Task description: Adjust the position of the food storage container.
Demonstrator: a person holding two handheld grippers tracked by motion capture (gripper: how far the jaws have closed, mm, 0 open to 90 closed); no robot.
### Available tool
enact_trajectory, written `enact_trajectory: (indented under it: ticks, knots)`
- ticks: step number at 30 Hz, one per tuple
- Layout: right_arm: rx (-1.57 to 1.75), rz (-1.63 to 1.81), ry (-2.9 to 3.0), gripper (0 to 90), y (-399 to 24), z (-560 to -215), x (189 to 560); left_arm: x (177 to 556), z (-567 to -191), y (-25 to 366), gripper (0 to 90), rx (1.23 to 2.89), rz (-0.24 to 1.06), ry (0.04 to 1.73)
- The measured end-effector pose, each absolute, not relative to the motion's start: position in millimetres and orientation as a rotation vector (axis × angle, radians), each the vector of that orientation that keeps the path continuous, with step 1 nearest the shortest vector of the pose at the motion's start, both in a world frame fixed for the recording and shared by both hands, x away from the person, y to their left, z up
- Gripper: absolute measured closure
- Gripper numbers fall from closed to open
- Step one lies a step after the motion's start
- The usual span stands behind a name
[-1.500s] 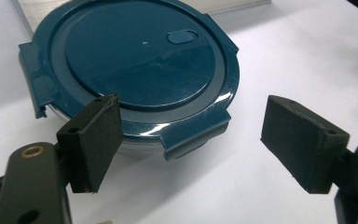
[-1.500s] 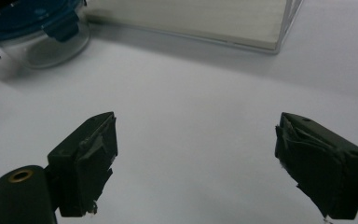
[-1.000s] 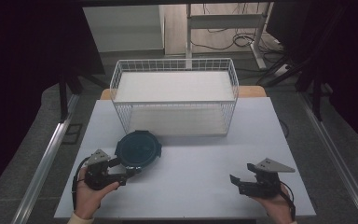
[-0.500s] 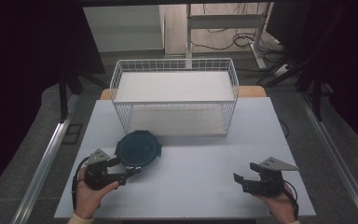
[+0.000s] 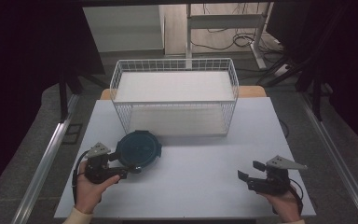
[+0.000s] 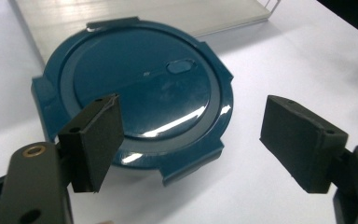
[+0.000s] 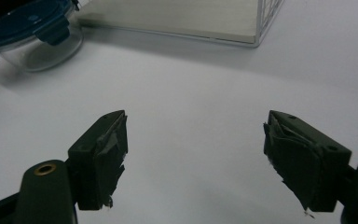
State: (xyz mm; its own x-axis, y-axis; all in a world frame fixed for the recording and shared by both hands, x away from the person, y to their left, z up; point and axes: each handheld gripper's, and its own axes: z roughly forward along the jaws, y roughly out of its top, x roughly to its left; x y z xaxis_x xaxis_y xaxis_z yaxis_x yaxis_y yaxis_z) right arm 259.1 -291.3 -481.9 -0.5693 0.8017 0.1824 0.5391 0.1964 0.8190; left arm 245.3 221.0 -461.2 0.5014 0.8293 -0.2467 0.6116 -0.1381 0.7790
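A round clear container with a dark teal clip lid [image 5: 138,148] stands on the white table [image 5: 200,172], just in front of the wire basket's left corner. My left gripper [image 5: 127,167] sits at its near-left rim, open. In the left gripper view the lid [image 6: 135,93] lies just ahead of my left gripper [image 6: 193,109], whose pads stand wide and do not press on it. My right gripper [image 5: 248,171] rests at the table's near right, open. Its jaws have just been closing with nothing between them, over bare table in the right gripper view [image 7: 196,126], where the container [image 7: 30,35] shows far off.
A white wire basket [image 5: 175,100] with a pale floor stands at the table's middle back, open at the top. The table's front edge runs close under both hands. Desk legs and cables [image 5: 223,35] lie on the floor beyond.
The right gripper's jaws have drawn a little closer together. The left hand and the container have stayed where they were.
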Motion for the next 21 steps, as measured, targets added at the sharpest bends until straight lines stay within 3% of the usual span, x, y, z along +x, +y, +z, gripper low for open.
enact_trajectory:
  ticks: [21]
  knots:
    - [1.289, 1.262, 2.256, 21.3, -284, -489, 259, 285, -446, 240, 21.2, 1.845, 0.305, 1.259]
